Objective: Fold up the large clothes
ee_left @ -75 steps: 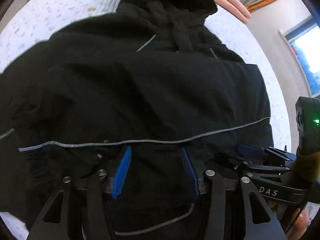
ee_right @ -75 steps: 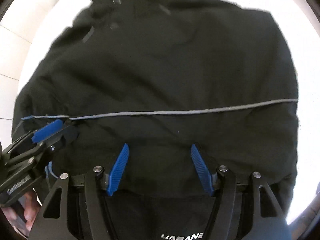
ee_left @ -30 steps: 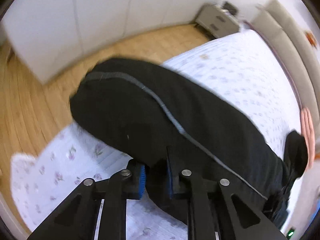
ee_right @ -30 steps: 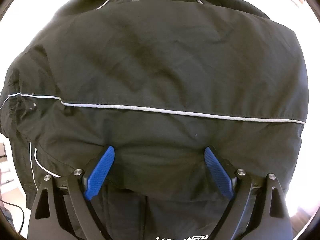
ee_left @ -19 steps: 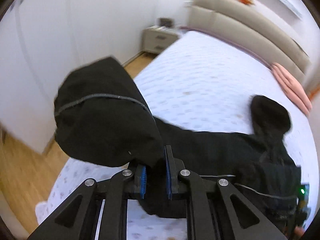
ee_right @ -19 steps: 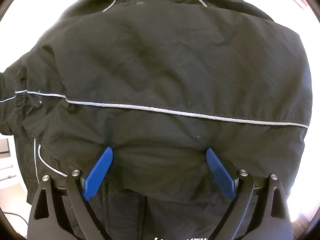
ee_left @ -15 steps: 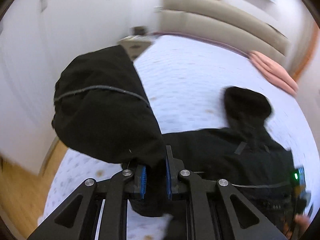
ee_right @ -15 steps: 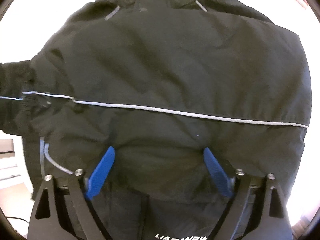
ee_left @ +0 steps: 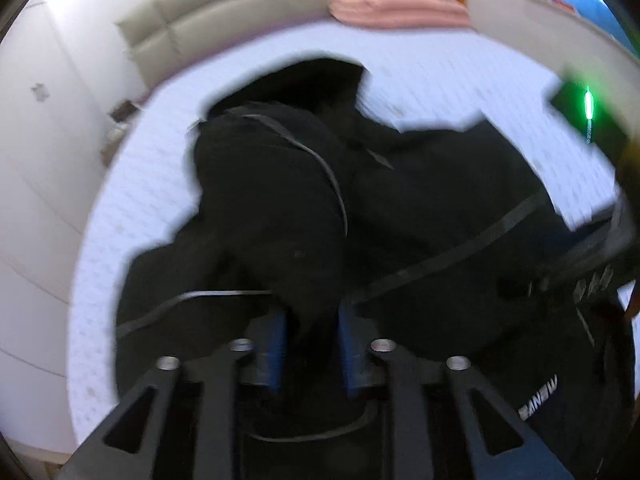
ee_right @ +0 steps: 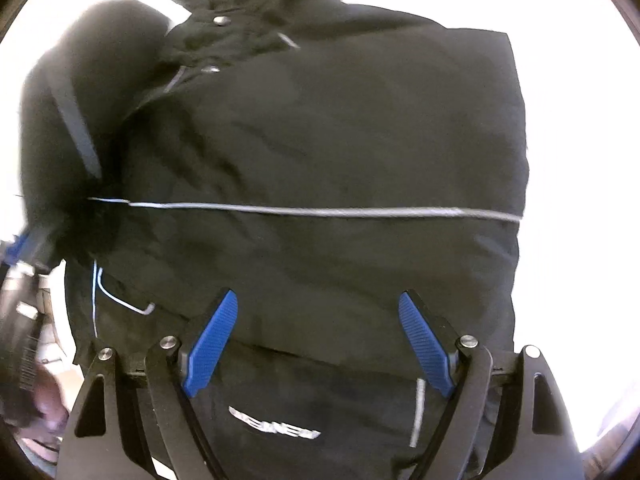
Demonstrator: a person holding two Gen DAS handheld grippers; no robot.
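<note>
A large black hooded jacket [ee_right: 328, 152] with thin grey reflective piping lies on the bed. In the left wrist view my left gripper [ee_left: 312, 340] is shut on the jacket's sleeve [ee_left: 272, 208], holding it raised over the jacket body [ee_left: 460, 208]. In the right wrist view my right gripper [ee_right: 316, 340] is open, its blue pads spread wide just above the jacket's lower part, holding nothing. The lifted sleeve [ee_right: 76, 120] hangs at the left there. The right gripper's body shows at the right edge of the left wrist view [ee_left: 592, 248].
The white patterned bedsheet [ee_left: 132, 184] surrounds the jacket. A folded pink cloth [ee_left: 396, 10] lies at the beige padded headboard [ee_left: 240, 20]. A white wardrobe [ee_left: 36, 152] stands to the left; a window is at the upper right.
My left gripper has swung the held sleeve from out over the floor side inward, across the jacket body. My right gripper stays open over the jacket and has moved slightly back toward the hem.
</note>
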